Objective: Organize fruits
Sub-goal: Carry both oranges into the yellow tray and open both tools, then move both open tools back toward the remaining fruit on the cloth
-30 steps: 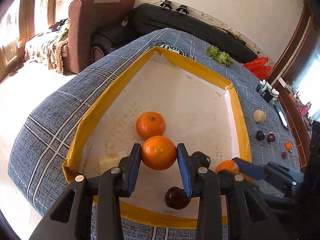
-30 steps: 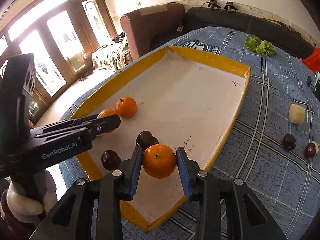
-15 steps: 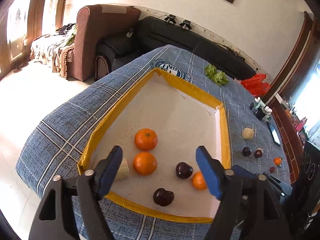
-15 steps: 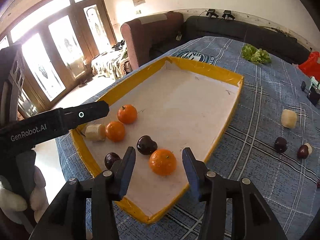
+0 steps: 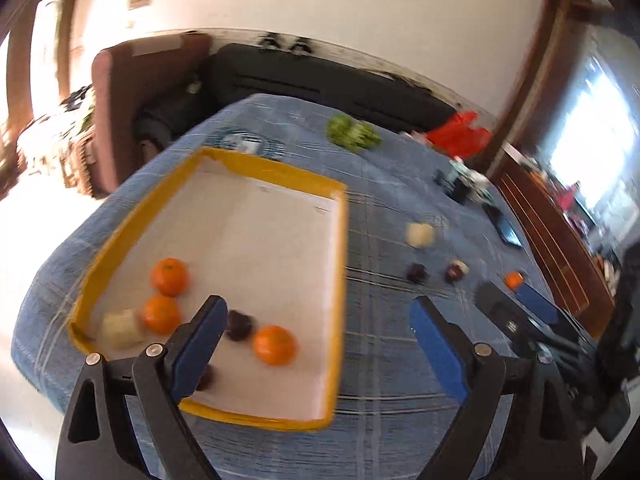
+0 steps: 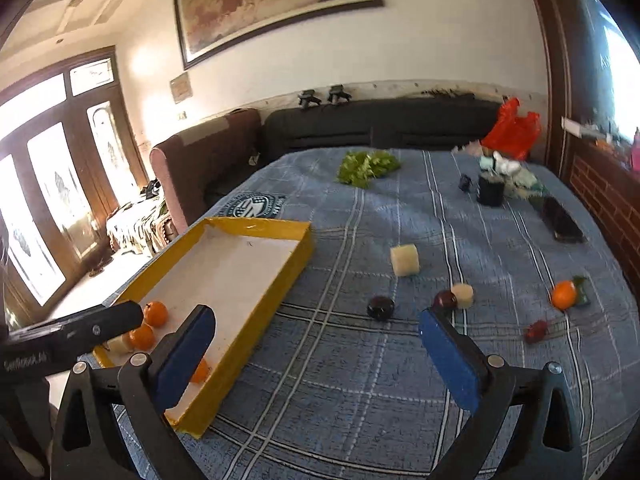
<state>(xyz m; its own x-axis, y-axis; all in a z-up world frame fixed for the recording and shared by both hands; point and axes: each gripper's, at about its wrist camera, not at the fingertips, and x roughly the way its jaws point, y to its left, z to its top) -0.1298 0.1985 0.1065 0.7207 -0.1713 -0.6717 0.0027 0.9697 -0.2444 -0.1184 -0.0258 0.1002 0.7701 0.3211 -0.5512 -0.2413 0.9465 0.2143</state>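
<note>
Both claws stand wide apart with nothing between their blue pads, the jaws of each having just been opening: the left gripper [image 5: 316,344] over the near corner of the shallow yellow-rimmed cardboard tray [image 5: 340,280], the right gripper [image 6: 316,356] over the blue plaid cloth [image 6: 360,400] beside it, presumably freed for the next pick. Inside the tray, clustered at its near end, lie three round glossy oranges [image 5: 275,345], a pale cream chunk of cut fruit [image 5: 120,328] touching one orange, and a dark maroon plum-like fruit [image 5: 239,325] (a second dark one is mostly hidden behind the left pad). Fruit yet to be gathered lies well apart on the cloth: a cream cylindrical piece [image 6: 405,260], a dark purple fruit [image 6: 381,307], a halved red fruit showing white flesh [image 6: 454,298], a small orange [image 6: 563,294] and a small red piece [image 6: 536,331], too blurred to identify. The leafy greens [image 6: 366,166] sit far back, likely outside the sorting.
</note>
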